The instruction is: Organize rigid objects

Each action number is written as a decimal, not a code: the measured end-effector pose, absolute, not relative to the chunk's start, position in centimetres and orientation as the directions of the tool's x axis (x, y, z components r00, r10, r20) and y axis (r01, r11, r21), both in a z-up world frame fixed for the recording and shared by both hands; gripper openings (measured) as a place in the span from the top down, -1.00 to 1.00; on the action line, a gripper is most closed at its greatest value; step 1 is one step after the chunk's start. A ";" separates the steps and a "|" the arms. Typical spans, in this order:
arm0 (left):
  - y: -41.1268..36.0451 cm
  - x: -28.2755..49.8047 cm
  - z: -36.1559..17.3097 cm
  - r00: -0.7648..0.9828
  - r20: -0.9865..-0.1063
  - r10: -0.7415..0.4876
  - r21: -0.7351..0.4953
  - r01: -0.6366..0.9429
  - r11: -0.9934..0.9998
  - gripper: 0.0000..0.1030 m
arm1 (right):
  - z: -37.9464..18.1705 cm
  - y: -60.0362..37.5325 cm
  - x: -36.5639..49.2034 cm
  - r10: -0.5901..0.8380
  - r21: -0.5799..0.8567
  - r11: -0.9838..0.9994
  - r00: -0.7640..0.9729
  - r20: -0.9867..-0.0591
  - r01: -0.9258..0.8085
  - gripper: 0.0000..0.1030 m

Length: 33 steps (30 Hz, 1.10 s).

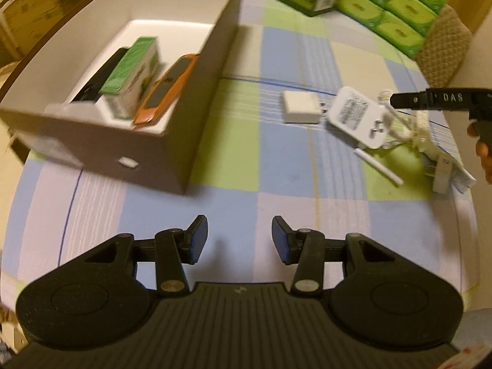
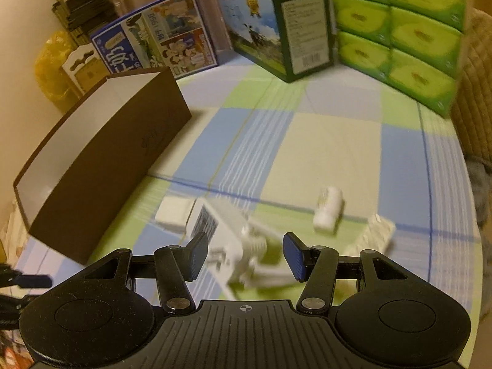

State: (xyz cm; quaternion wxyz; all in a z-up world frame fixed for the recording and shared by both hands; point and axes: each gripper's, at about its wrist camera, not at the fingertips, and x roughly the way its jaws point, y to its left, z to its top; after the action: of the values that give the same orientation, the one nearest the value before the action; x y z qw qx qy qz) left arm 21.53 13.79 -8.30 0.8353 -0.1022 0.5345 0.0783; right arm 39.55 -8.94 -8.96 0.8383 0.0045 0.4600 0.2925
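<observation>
A brown box (image 1: pixel 129 150) with a white inside holds a black item (image 1: pixel 101 80), a green and white carton (image 1: pixel 132 70) and an orange flat device (image 1: pixel 166 92). My left gripper (image 1: pixel 240 236) hangs open over bare tablecloth in front of the box, with nothing between its fingers. To the right lie a white square adapter (image 1: pixel 299 106) and a white plug-in device with antennas (image 1: pixel 353 117). My right gripper (image 2: pixel 246 255) is open just above that device (image 2: pixel 227 236), which is blurred; the pads do not press on it. The adapter (image 2: pixel 173 212) lies left of it.
A small white bottle (image 2: pixel 327 209) and a white block (image 2: pixel 375 233) lie to the right. Another white plug (image 1: pixel 442 175) rests on a cable tangle. Green tissue packs (image 2: pixel 399 30), a milk carton box (image 2: pixel 276 30) and a blue box (image 2: pixel 153 30) line the far edge. Checked tablecloth (image 2: pixel 323 141).
</observation>
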 end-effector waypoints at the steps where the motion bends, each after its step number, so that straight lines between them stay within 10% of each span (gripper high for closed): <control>1: 14.0 21.3 -8.4 0.411 -0.911 0.028 -0.085 -0.254 0.963 0.20 | -9.2 -8.6 40.1 0.489 0.267 0.827 0.398 -0.776 -0.495 0.00; 8: 15.6 19.4 -8.8 0.383 -0.921 0.069 -0.075 -0.348 0.935 0.20 | -11.1 -6.0 41.6 0.489 0.186 0.731 0.313 -0.814 -0.657 0.02; 21: 15.0 16.8 -9.1 0.349 -0.932 0.092 -0.051 -0.381 0.923 0.20 | -11.2 -3.7 29.3 0.475 -0.187 0.470 0.426 -0.770 -0.863 0.88; 33: 15.2 14.3 -9.6 0.316 -0.942 0.116 -0.026 -0.413 0.910 0.20 | -13.1 -10.6 29.2 0.505 0.238 0.789 0.378 -0.776 -0.566 0.49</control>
State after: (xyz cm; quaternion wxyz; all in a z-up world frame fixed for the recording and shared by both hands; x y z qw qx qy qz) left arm 14.30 15.17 -9.60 0.8003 -0.1321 0.5611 0.1653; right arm 29.17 -10.64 -13.08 0.8293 -0.0338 0.4549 0.3229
